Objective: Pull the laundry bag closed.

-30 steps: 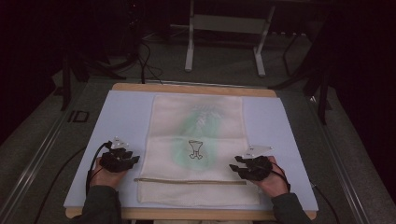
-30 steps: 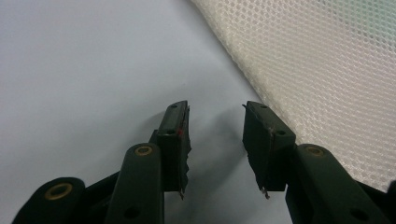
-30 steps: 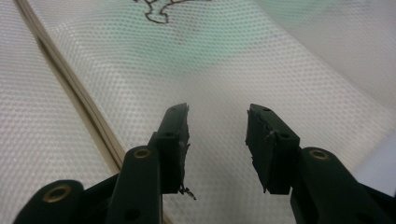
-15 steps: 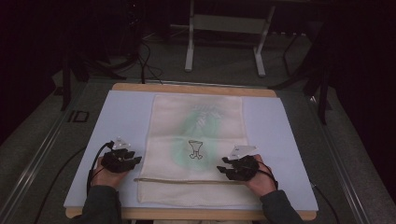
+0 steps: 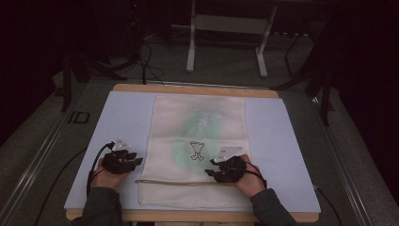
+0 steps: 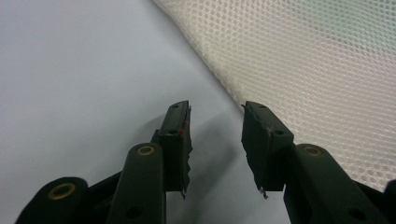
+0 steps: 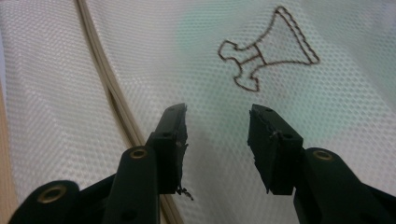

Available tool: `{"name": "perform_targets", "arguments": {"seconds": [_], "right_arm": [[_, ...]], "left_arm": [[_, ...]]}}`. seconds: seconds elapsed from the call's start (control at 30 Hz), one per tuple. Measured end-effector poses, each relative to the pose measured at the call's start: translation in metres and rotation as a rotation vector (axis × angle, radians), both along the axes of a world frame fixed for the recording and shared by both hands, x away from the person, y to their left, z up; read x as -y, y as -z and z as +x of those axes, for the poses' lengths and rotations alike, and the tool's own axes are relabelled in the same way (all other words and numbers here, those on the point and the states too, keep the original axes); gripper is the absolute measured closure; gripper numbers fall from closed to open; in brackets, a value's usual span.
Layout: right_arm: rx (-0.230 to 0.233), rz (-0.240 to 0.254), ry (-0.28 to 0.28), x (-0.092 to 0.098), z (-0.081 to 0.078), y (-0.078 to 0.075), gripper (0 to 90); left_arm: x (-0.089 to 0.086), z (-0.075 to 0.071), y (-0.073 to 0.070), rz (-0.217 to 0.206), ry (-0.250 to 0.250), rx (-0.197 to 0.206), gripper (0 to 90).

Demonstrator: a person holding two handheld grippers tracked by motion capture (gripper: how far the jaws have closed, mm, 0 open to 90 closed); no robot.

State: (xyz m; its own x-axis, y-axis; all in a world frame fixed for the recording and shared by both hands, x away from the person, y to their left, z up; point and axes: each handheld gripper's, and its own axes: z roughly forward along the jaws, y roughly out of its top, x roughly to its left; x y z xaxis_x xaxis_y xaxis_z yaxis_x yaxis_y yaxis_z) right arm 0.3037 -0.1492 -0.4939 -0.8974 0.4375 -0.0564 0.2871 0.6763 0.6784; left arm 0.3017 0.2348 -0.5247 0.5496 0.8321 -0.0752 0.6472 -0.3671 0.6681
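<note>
Now | flat cream mesh laundry bag [image 5: 200, 141] mid-table, zipper near 6 o'clock | likely light, limp, snag-prone; best pinched at edge | left gripper [image 6: 215, 128] wide, empty, at 9 o'clock edge | right gripper [image 7: 217, 126] wide, empty, over mesh

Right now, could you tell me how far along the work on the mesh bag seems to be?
Early, I'd judge. Done: the mesh bag lies spread flat on the table. In hand: the right gripper is open over the mesh beside the zipper; the left gripper is open over bare table at the bag's edge. Left: neither grips anything, so any handling has yet to start.
</note>
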Motion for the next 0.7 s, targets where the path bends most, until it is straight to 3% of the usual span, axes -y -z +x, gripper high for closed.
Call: {"name": "perform_targets", "arguments": {"seconds": [0.7], "right_arm": [[-0.006,-0.012,-0.113,-0.057,-0.001,0.002,57.4]], "left_arm": [[-0.002,-0.001,-0.005,-0.019,0.029,0.028,60.6]]}}
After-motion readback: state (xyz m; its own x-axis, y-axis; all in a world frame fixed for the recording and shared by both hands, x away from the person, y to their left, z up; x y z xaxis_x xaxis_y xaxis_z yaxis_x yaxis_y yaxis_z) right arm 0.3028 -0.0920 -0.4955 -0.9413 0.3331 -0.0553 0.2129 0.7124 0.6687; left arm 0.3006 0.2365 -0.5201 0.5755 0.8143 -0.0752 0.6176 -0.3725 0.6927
